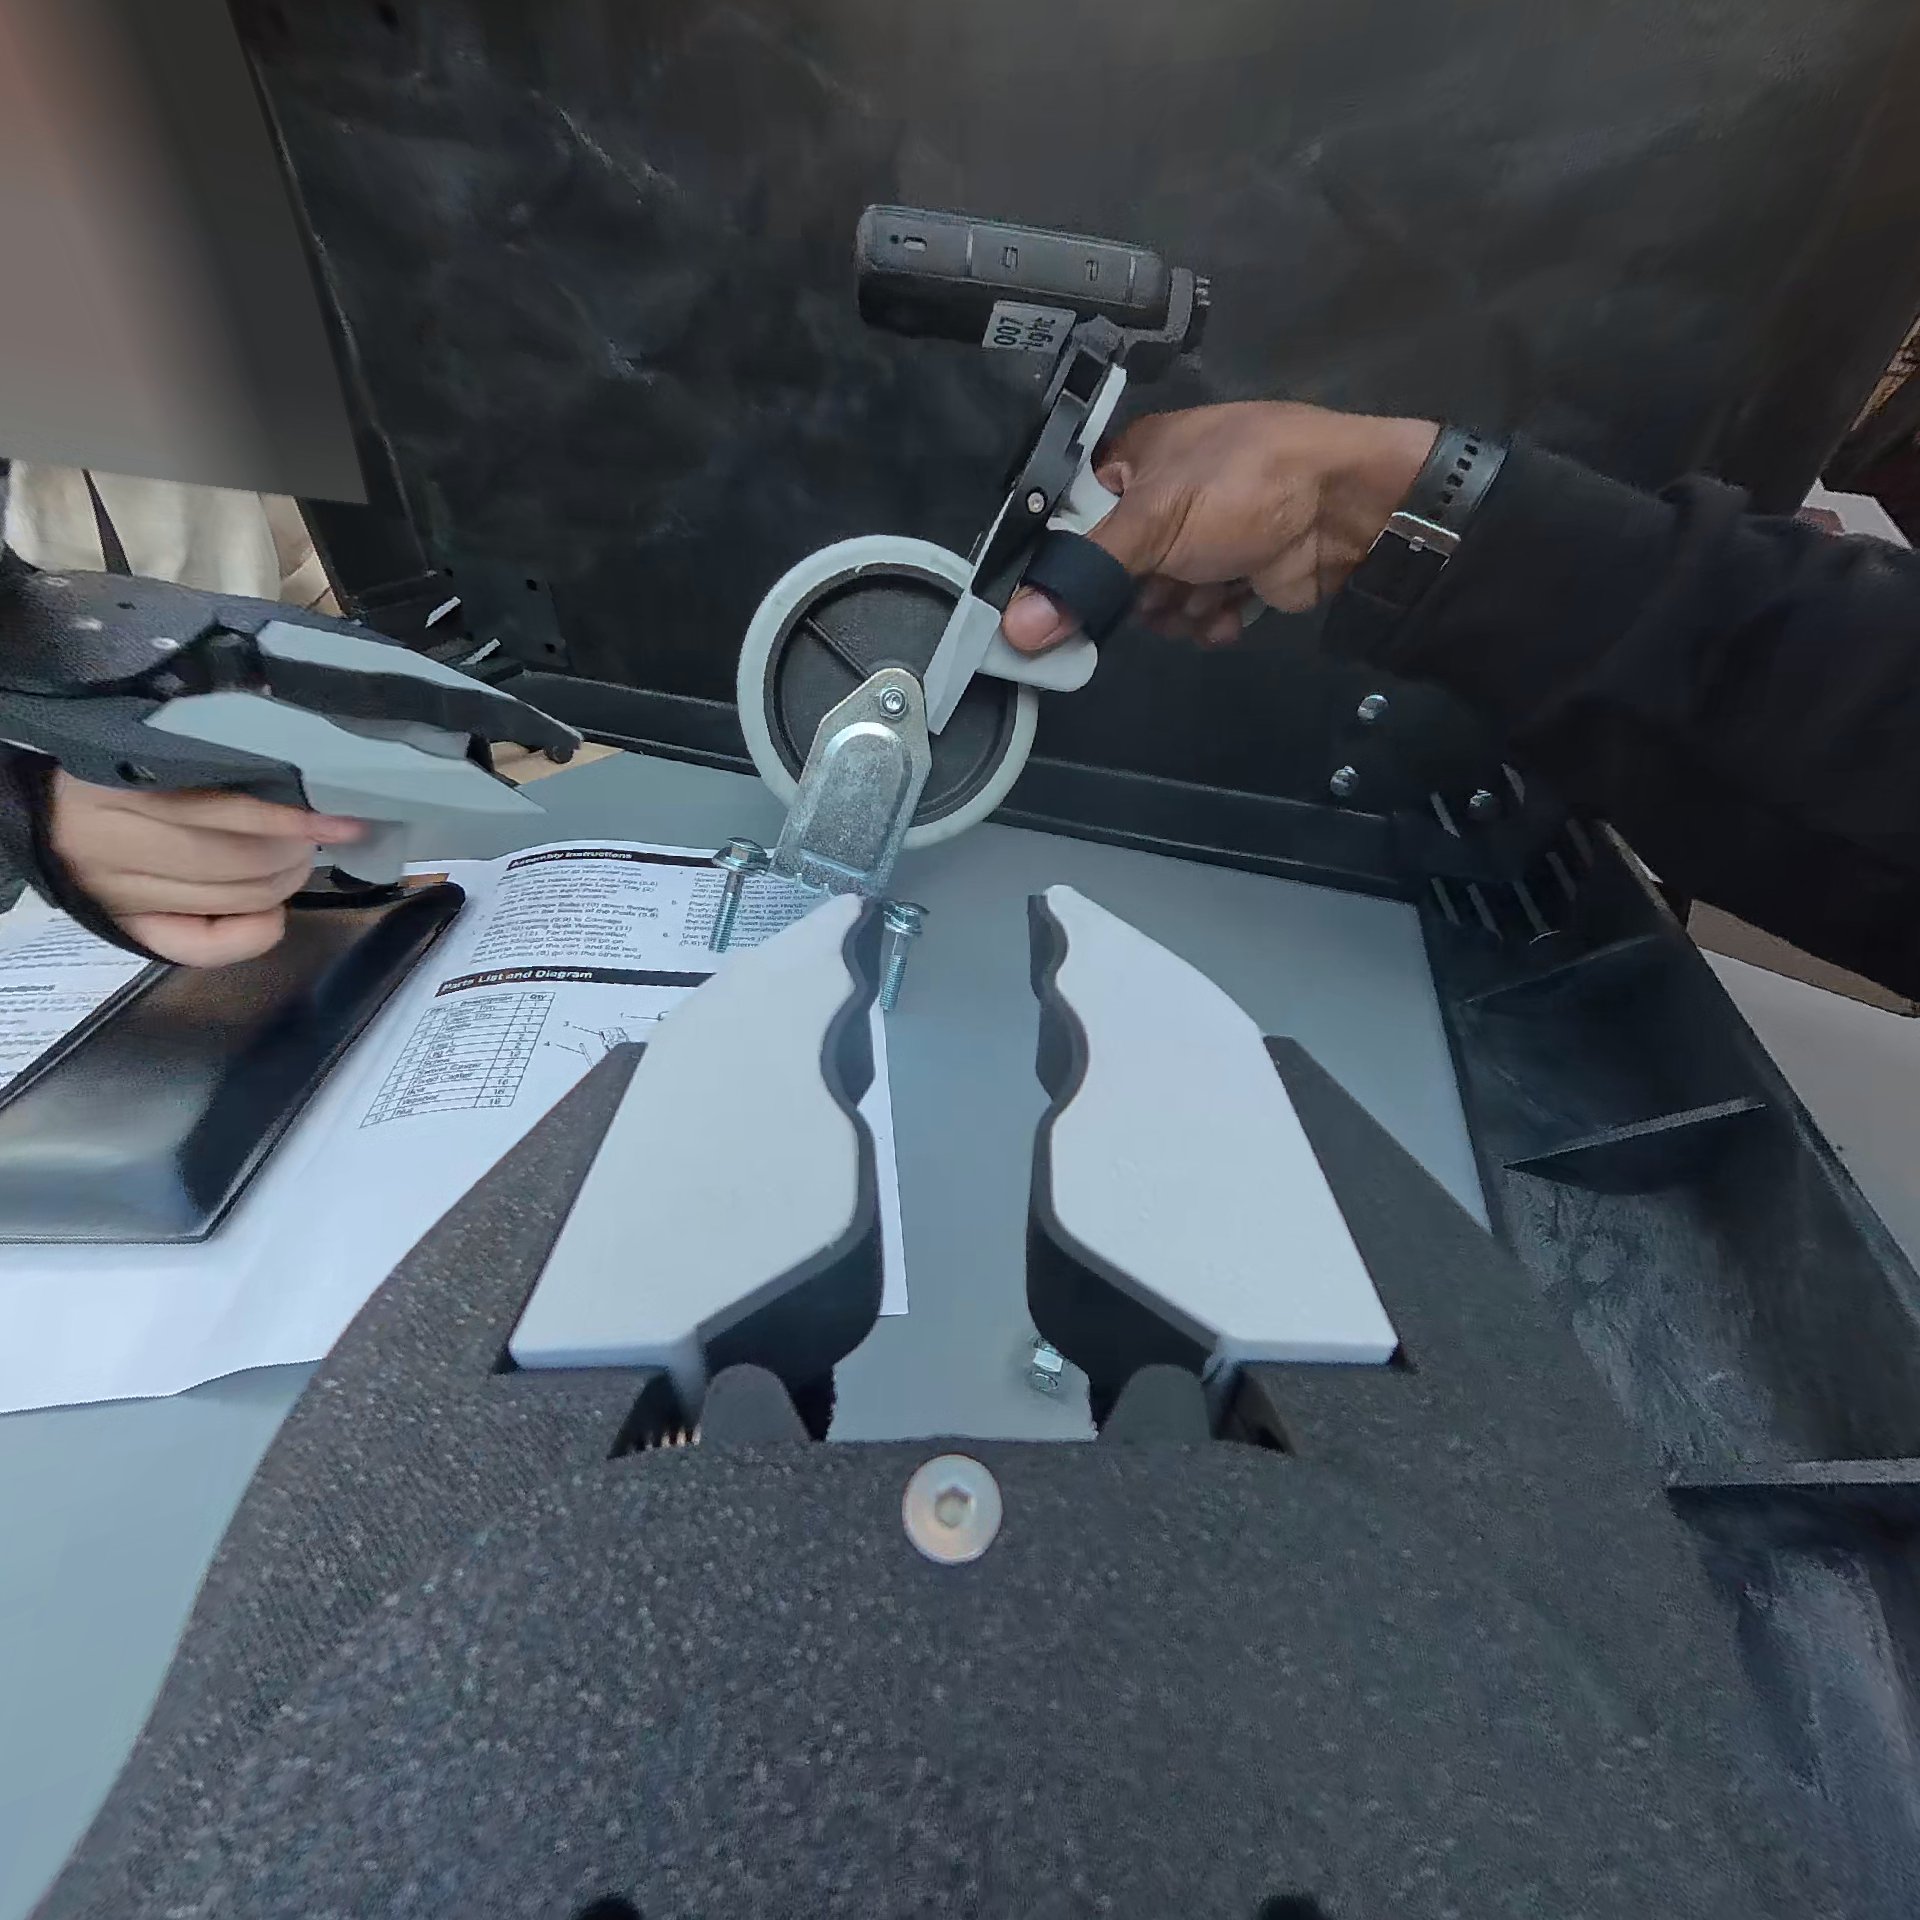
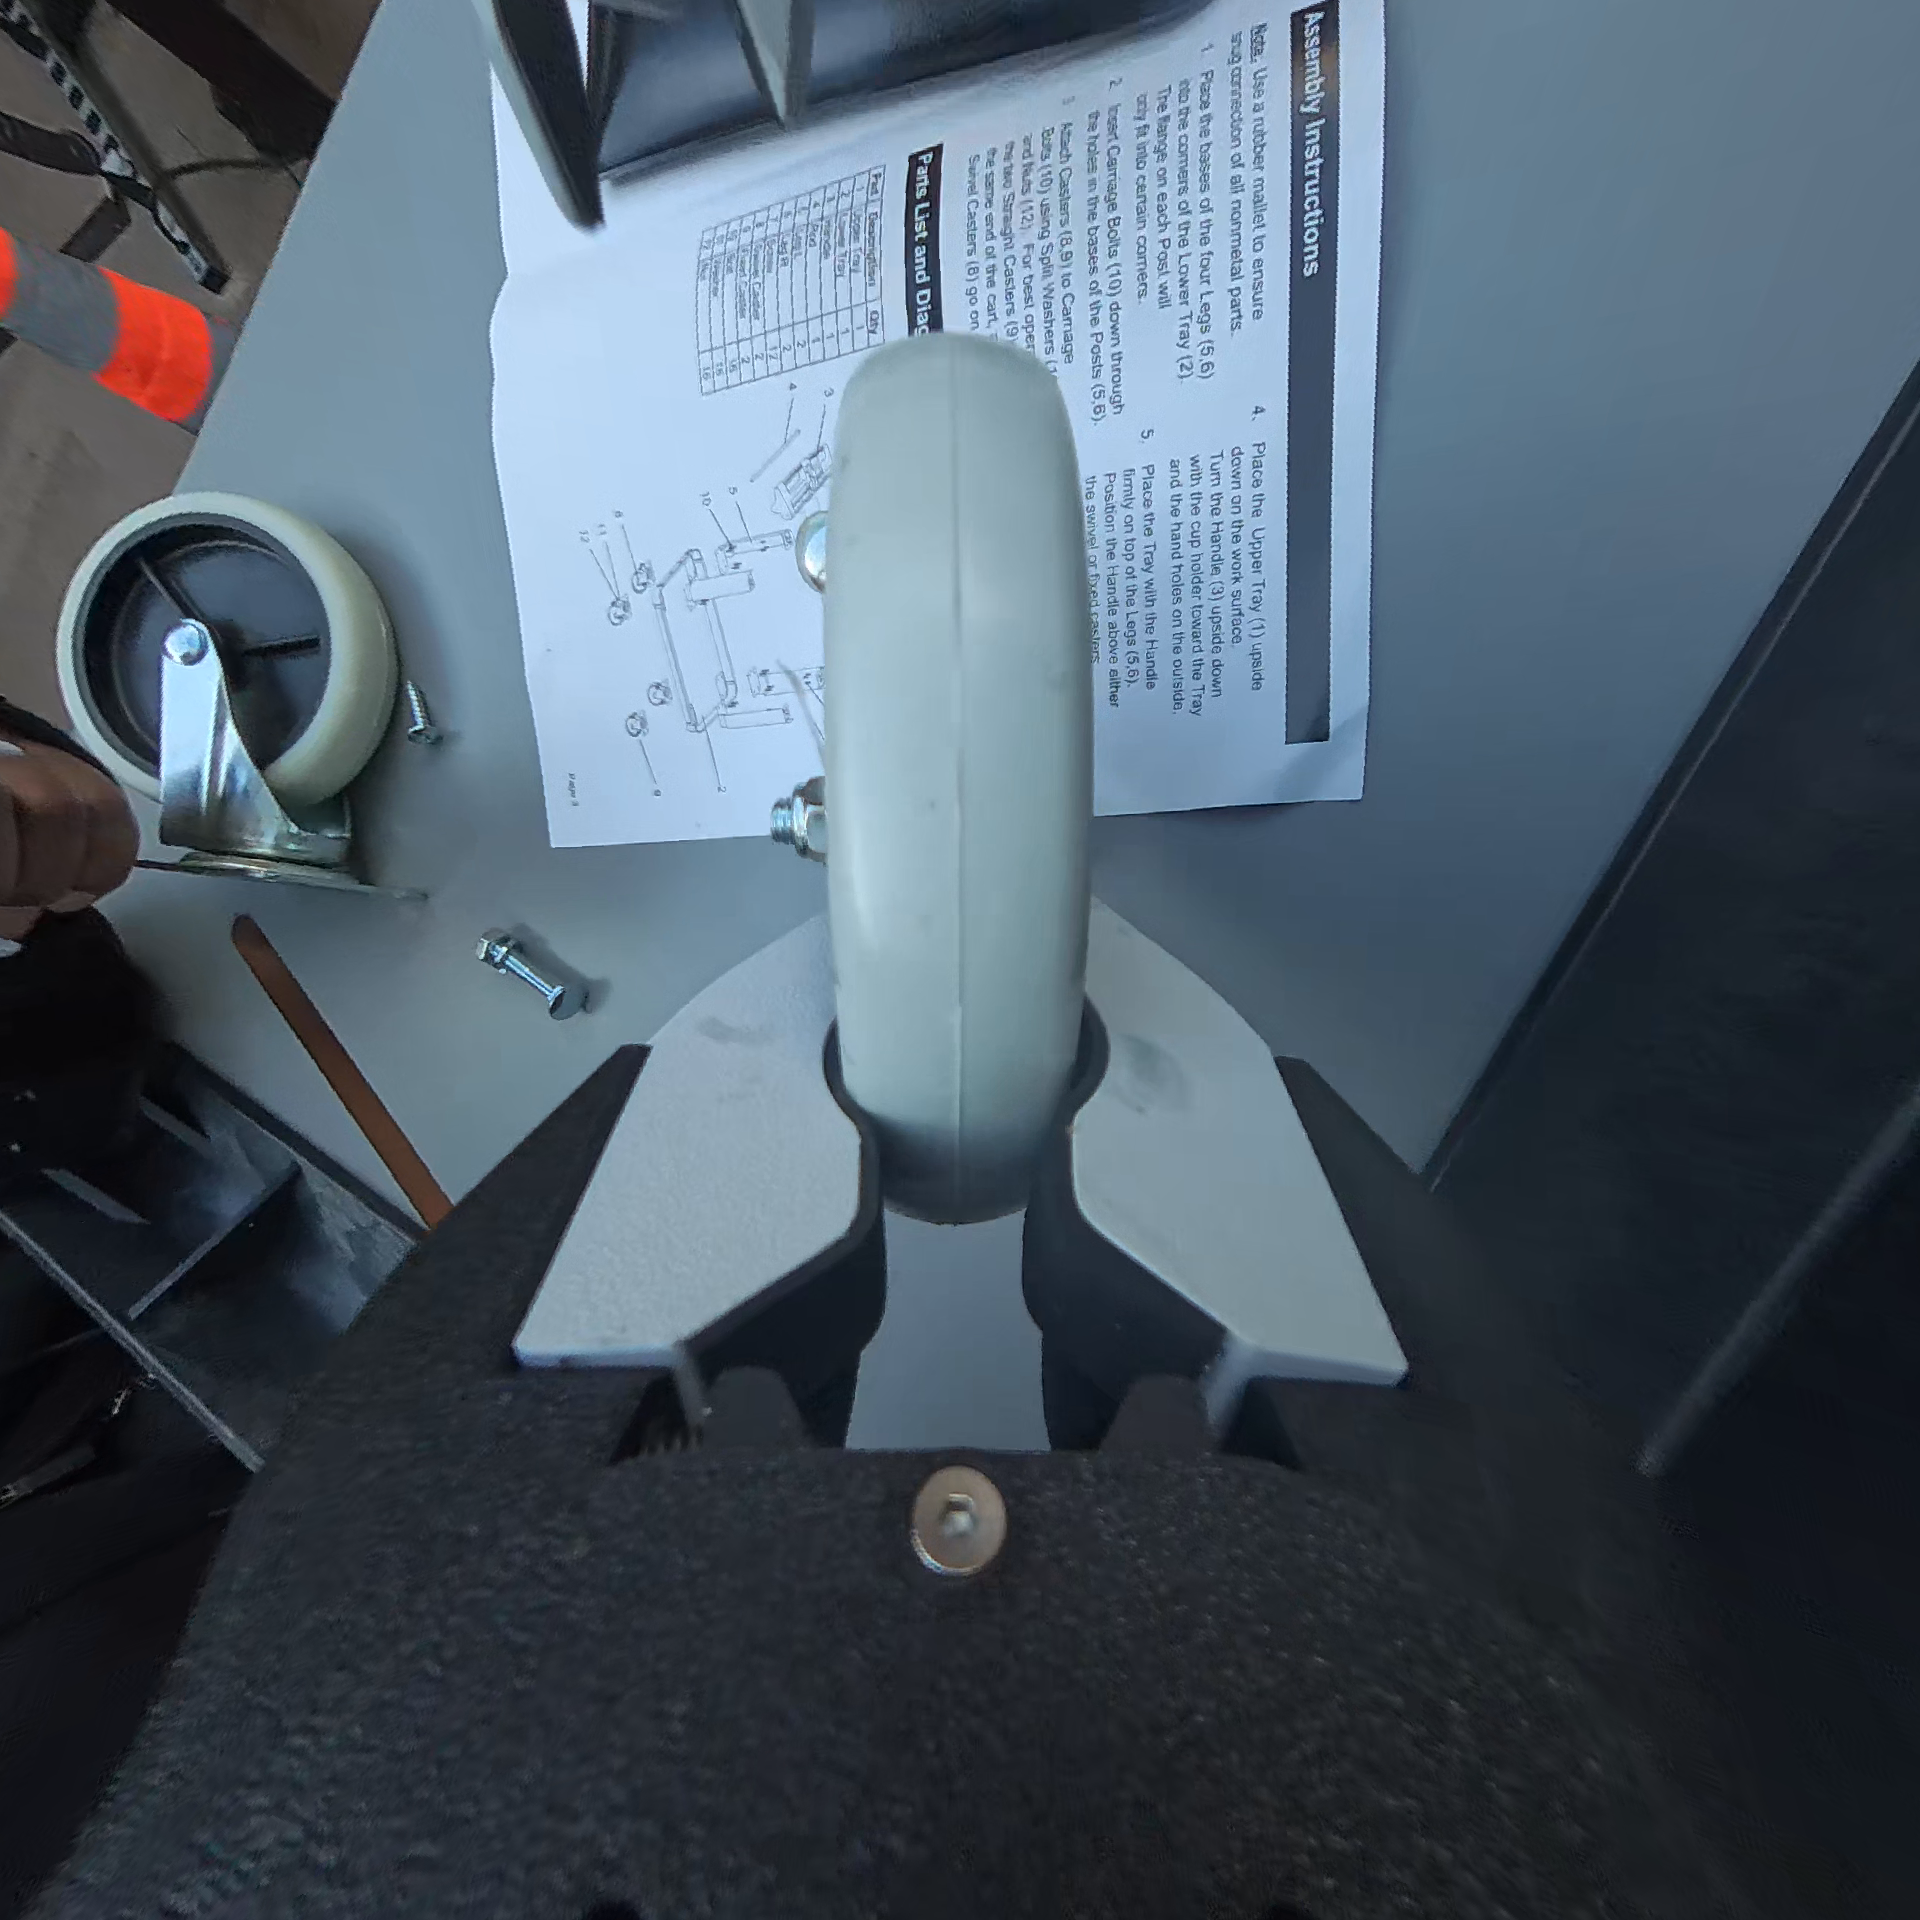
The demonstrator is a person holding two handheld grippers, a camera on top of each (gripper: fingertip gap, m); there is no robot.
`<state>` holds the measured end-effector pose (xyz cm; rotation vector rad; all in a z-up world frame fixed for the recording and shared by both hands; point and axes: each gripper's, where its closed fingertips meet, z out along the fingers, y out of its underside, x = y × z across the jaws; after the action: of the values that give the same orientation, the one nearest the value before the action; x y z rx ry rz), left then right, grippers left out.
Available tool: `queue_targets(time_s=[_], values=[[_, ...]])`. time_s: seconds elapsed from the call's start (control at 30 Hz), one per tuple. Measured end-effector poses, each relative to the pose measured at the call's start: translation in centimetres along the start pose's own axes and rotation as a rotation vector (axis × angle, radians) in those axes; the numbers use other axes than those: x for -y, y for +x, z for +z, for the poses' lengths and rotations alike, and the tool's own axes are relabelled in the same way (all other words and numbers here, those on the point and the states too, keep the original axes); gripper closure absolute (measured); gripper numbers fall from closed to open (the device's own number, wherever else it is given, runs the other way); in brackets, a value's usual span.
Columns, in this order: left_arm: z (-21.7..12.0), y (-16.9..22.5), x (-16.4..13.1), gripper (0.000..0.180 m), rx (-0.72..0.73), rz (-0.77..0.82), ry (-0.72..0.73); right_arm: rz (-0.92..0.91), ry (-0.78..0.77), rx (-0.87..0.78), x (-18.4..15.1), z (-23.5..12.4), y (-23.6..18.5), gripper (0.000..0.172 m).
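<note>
Gripping a grey caster wheel (image 2: 951, 727) by its tread, the right gripper (image 2: 961, 1091) has its jaws clenched on it above the surface (image 2: 1558, 520); the left gripper (image 1: 945, 935) hovers near, jaws released around a bolt (image 1: 899, 951). A steady, upright caster would ease bolt alignment.

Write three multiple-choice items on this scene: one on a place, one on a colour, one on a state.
1. Where does the second caster stand?
A. on the grey table, beside the printed sheet
B. on the sheet
C. in the left tool

2. The tread of the wheel in the right tool is:
A. orange
B. light grey
C. green

3. The left tool's fingers are:
A. shut on the wheel
B. shut on the sheet
C. apart

Answers: 1 A, its plate rests on bare table; 2 B, the pale tread sits between the pads; 3 C, table shows between them.
</note>
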<state>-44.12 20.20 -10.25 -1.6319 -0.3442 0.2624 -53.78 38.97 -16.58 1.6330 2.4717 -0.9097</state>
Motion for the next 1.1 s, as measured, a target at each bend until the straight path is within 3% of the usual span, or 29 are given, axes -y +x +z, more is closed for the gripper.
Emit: queue_targets(time_s=[0.43,1.1], values=[[0.0,0.7,-0.9,0.155,-0.015,0.016,-0.014,0.178,0.137,0.12,-0.4,1.2,2.1,0.143],[0.0,0.6,-1.1,0.157,-0.012,0.03,-0.024,0.176,0.193,0.116,1.7,2.7,1.3,0.143]])
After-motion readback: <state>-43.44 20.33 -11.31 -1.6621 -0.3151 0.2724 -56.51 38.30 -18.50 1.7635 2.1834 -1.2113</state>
